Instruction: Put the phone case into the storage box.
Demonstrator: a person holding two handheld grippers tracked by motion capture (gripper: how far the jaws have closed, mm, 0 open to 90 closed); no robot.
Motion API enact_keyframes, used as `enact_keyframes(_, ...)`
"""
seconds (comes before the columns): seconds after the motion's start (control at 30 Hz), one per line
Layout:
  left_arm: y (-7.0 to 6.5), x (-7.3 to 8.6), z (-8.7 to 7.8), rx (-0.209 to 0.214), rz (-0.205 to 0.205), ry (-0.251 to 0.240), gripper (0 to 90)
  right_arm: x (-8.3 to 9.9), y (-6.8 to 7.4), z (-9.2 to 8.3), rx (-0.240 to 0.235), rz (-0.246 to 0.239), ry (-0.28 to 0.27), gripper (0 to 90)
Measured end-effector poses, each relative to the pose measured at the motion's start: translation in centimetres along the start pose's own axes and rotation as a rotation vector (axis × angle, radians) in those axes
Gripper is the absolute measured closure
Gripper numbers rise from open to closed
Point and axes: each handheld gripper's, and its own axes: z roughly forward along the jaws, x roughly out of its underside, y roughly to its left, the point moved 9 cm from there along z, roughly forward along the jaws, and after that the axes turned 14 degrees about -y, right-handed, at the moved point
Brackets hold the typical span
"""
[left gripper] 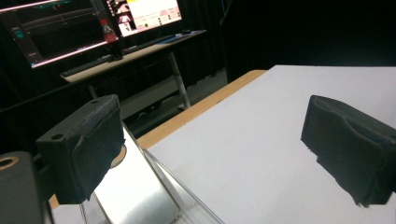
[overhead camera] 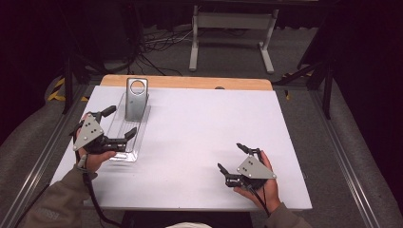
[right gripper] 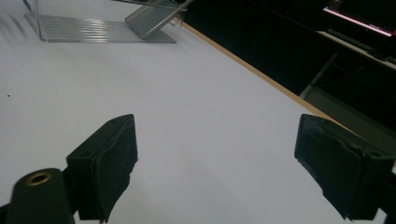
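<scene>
While open, left gripper [overhead camera: 116, 122] jaws straddle clear tray [overhead camera: 124, 153], metal plate [overhead camera: 136, 99] beyond.

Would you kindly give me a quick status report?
Left gripper open, jaws astride the clear tray. Right gripper open, holding nothing. Metal plate leaning in tray. Nothing in the way.

Dim room around my white table [overhead camera: 199, 142]

I see grey carpet [overhead camera: 228, 57], a white desk frame [overhead camera: 233, 28], lit monitors [left gripper: 88, 23].
</scene>
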Motion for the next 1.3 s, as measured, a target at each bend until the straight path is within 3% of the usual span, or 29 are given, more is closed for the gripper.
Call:
enact_keyframes(0.3, -1.3, 0.3, -1.7, 0.023, -0.022, 0.01, 6.0, -0.1, -0.3, -0.2, 0.024, -0.002, -0.004, 13.6)
enact_keyframes(0.67, -3.8, 0.4, -2.1, 0.069, -0.025, 0.006, 5.9, -0.6, -0.1, -0.3, 0.025, -0.003, -0.02, 13.5)
enact_keyframes(0.9, -5.4, 0.4, -2.3, 0.074, -0.032, -0.005, 7.3, -0.9, 0.0, -0.4, 0.021, 0.003, -0.034, 13.4)
enact_keyframes(1.03, -6.1, 0.9, -2.2, 0.085, -0.041, 0.008, 6.9, -0.9, 0.1, -0.3, 0.011, 0.01, -0.038, 13.4)
enact_keyframes(1.3, -8.8, 3.6, -2.4, 0.127, -0.089, 0.104, 3.9, -0.3, 0.1, -0.3, 0.002, 0.002, -0.024, 13.0)
